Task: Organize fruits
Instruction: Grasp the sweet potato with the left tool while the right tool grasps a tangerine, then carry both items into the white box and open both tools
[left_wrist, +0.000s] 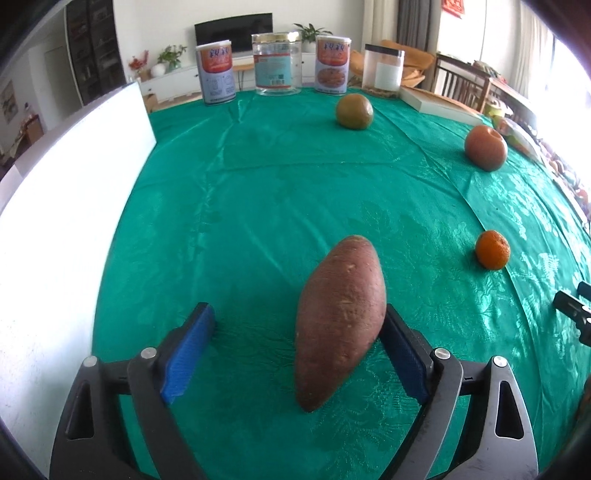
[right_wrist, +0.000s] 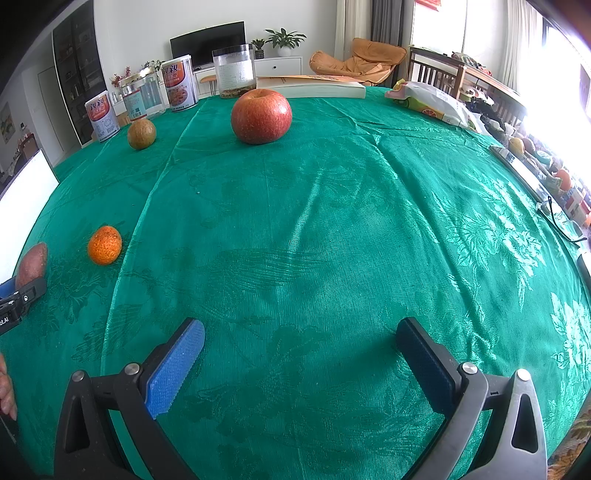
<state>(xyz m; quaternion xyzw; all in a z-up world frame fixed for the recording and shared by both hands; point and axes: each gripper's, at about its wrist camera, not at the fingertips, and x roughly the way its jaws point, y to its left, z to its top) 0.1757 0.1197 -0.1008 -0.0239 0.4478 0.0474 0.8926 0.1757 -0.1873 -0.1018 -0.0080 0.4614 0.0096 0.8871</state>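
The left gripper (left_wrist: 299, 332) has released jaws flanking the sweet potato (left_wrist: 340, 317), lying at 6 o'clock on the surface (left_wrist: 258, 184); it seems heavy, stiff, best grasped across its thick middle.

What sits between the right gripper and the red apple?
Nothing visible. Only bare green tablecloth lies between the open right gripper and the apple; the small orange sits far off to the side.

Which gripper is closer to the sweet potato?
Left. The sweet potato lies between the open left gripper's fingers, against one pad. The right gripper is off to the side, past the tangerine.
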